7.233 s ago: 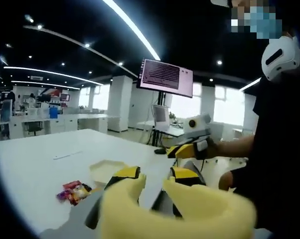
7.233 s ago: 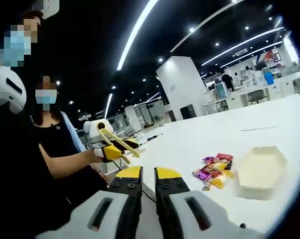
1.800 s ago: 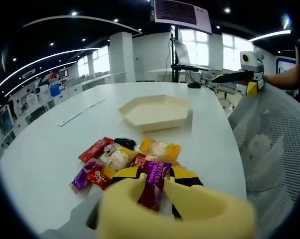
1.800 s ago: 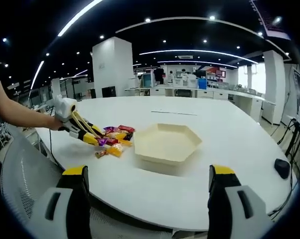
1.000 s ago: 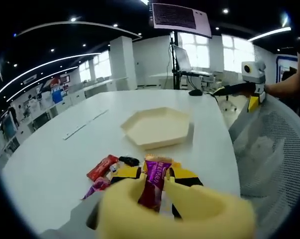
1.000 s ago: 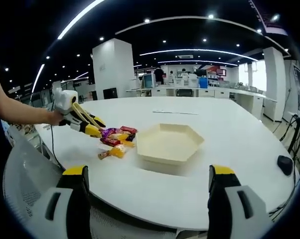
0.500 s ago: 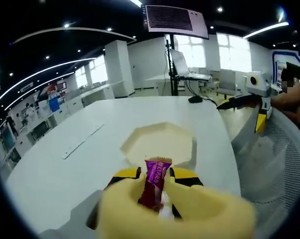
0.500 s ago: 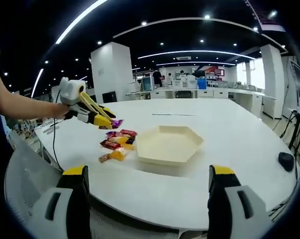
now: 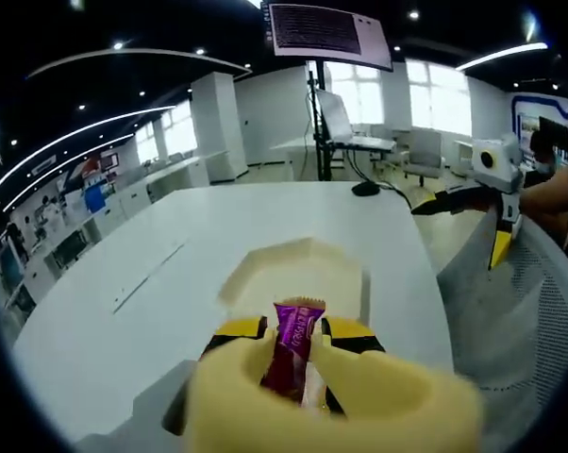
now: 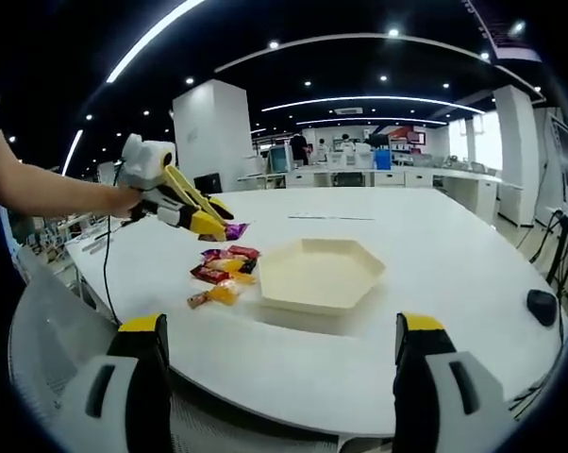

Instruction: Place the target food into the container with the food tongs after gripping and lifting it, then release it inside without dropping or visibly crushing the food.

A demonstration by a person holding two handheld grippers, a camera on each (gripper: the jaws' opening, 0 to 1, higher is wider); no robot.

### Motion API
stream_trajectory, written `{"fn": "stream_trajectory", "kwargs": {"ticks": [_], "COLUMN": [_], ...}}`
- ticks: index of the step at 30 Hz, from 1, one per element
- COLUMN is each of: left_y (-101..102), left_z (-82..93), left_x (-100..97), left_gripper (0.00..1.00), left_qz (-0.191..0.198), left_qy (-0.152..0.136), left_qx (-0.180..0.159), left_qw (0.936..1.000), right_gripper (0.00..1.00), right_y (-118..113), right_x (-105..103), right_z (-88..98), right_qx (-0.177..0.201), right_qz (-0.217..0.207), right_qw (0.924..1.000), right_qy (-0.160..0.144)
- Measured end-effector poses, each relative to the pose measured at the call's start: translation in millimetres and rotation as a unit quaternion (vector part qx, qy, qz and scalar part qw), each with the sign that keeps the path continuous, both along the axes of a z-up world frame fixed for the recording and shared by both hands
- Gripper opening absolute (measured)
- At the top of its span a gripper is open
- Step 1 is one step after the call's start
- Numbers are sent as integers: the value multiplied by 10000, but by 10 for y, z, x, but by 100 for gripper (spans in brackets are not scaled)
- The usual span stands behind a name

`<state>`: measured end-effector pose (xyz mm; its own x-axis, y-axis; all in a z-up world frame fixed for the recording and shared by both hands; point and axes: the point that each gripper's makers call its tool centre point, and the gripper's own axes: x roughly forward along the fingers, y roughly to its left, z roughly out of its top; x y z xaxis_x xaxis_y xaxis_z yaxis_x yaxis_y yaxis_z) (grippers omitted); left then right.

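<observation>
Purple-wrapped candy (image 9: 293, 351) held aloft, clenched between the left gripper (image 9: 291, 332) jaws, on the near side of the cream hexagonal container (image 9: 298, 281).

Best carried further forward until squarely above the container (image 10: 320, 274), then lowered close to its floor before easing the jaws apart; no tighter squeeze needed. Right gripper (image 10: 279, 351) hanging well back with jaws spread wide, holding nothing. Remaining candy pile (image 10: 220, 272) lying on the white counter (image 10: 435, 255) just beside the container.
</observation>
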<state>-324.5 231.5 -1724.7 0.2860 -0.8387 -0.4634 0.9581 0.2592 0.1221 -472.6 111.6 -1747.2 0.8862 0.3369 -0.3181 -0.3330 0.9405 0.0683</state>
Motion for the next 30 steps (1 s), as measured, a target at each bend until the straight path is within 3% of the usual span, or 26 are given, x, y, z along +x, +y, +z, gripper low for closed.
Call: {"fn": "stream_trajectory", "kwargs": {"ticks": [30], "left_y": [-689], "left_z": [6], "left_x": [88], "left_gripper": [19], "left_qz": [-381], "left_qy": [9], "left_qx": [199], "left_qw": [9991], "right_gripper": [100], "right_y": [8], "right_x": [-9], "right_z": [-35], "right_qx": [164], "right_qz": [-8], "right_qw": [9998], "right_qy": [84]}}
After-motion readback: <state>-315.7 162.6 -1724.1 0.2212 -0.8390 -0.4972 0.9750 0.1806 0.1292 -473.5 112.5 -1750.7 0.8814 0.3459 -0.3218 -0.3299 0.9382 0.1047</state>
